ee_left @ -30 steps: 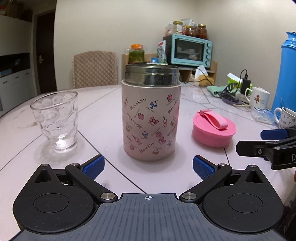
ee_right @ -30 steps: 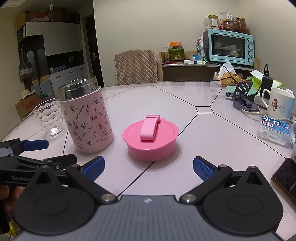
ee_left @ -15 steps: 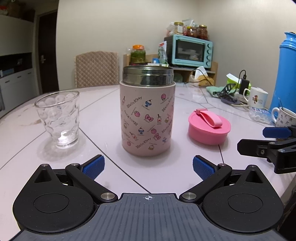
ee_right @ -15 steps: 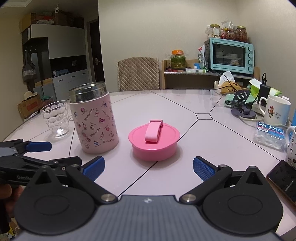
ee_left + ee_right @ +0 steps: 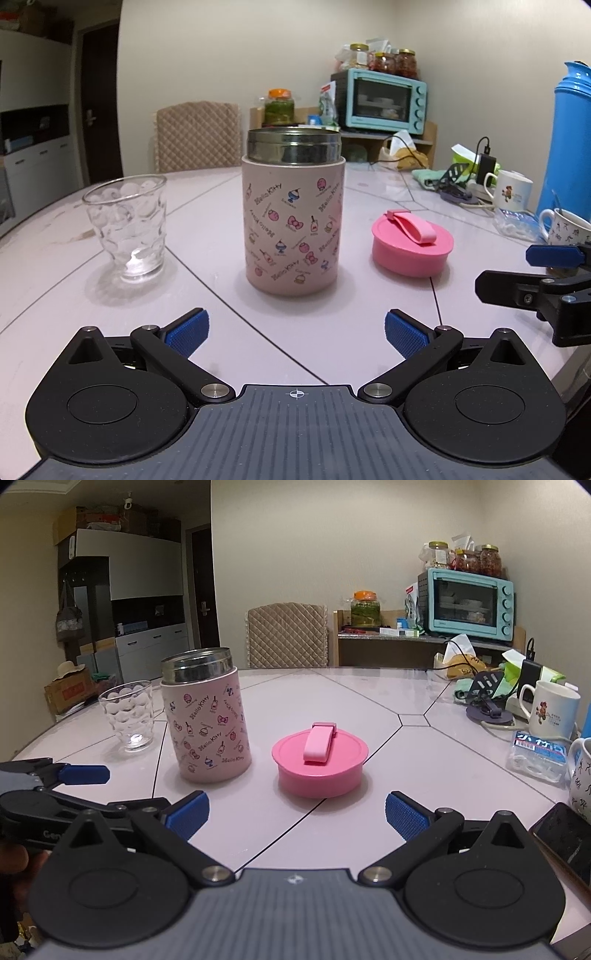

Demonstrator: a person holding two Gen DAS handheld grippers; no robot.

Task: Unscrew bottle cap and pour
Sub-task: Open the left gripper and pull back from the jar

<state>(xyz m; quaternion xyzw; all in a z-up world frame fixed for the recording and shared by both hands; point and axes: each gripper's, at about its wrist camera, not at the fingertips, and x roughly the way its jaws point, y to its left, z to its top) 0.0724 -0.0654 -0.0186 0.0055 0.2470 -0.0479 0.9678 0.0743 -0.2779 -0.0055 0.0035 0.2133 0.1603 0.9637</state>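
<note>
The left gripper [image 5: 294, 334], level and spread wide, faces the capless pink patterned steel flask [image 5: 293, 216] ahead of its jaws. The right gripper [image 5: 295, 812], likewise released and empty, points at the round pink strap-handled cap [image 5: 320, 763].

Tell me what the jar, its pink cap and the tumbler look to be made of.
Jar: bare metal neck, mirror-bright with reflections; printed pale pink body, matte, perhaps coated metal or plastic. Pink cap: likely plastic, smooth uniform colour, with a soft-looking strap, possibly silicone. Tumbler: clear glass by its look, see-through, dimpled, glinting at the base.

Teal toaster oven [image 5: 466, 606] on a shelf, white mug [image 5: 552, 709] near it, quilted chair [image 5: 287, 635] behind the table [image 5: 369, 701].
</note>
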